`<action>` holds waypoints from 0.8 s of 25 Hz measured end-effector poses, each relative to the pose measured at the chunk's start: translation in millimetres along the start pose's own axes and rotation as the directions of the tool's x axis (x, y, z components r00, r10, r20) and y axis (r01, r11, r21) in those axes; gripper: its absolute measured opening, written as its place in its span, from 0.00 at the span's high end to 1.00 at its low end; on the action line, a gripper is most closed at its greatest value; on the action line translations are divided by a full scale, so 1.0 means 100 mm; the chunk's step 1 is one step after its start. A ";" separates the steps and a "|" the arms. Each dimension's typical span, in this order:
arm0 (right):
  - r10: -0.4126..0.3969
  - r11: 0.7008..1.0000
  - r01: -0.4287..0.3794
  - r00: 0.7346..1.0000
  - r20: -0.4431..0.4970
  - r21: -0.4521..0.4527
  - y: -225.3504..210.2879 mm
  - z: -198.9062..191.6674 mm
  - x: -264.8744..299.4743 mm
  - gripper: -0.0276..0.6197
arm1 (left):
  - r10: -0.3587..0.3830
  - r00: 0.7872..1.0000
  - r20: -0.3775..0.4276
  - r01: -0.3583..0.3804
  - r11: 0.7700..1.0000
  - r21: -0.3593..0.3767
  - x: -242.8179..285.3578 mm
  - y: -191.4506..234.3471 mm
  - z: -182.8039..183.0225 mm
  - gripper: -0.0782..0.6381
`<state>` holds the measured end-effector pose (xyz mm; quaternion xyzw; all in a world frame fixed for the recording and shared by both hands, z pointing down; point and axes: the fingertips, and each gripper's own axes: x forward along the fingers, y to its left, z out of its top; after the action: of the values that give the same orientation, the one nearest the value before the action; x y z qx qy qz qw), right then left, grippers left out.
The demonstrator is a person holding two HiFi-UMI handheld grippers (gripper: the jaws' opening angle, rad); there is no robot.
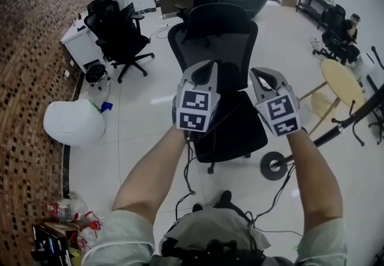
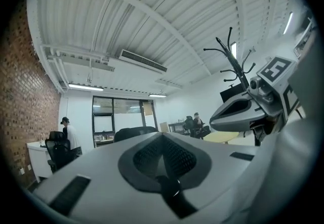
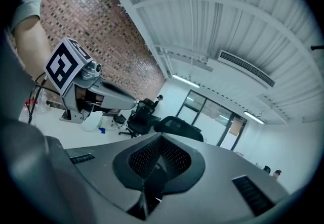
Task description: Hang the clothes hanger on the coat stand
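I hold both grippers out level in front of me, above a black office chair. My left gripper has its jaws closed together with nothing between them, as its own view shows. My right gripper is likewise shut and empty. The black coat stand is to my right, its round base on the floor. Its hooked top shows in the left gripper view behind the right gripper. The left gripper shows in the right gripper view. No clothes hanger is in any view.
A round wooden table stands by the coat stand. A white beanbag lies by the brick wall at left. Office chairs and desks with seated people are at the back. Cables trail over the white floor.
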<state>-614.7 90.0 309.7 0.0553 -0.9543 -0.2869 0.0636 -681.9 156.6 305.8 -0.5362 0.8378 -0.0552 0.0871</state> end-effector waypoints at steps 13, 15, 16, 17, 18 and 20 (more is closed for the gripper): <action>0.190 0.981 -0.191 0.981 0.047 0.028 -0.50 -1.25 1.43 0.95 | 0.084 0.987 -0.139 -0.082 0.996 0.021 1.50 0.02 -1.05 0.88; 0.208 0.977 -0.210 0.977 0.037 0.038 -0.49 -1.42 1.74 0.95 | 0.092 0.984 -0.151 -0.091 0.996 0.015 1.73 0.20 -1.27 0.88; 0.217 0.975 -0.218 0.976 0.031 0.041 -0.49 -1.50 1.92 0.95 | 0.096 0.984 -0.151 -0.095 0.995 0.011 1.86 0.31 -1.38 0.88; 0.224 0.974 -0.225 0.974 0.021 0.041 -0.49 -1.59 2.09 0.95 | 0.096 0.984 -0.148 -0.096 0.995 0.005 1.99 0.42 -1.49 0.88; 0.229 0.972 -0.230 0.973 0.009 0.040 -0.48 -1.69 2.25 0.95 | 0.094 0.985 -0.144 -0.095 0.995 -0.005 2.11 0.52 -1.60 0.88; 0.234 0.972 -0.233 0.972 -0.024 0.042 -0.45 -1.89 2.54 0.95 | 0.085 0.986 -0.143 -0.091 0.995 -0.037 2.30 0.70 -1.83 0.88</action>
<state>-832.9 -85.1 463.7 -0.0519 -0.9585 -0.2580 0.1096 -876.3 -23.4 452.3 -0.4954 0.8656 -0.0710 0.0181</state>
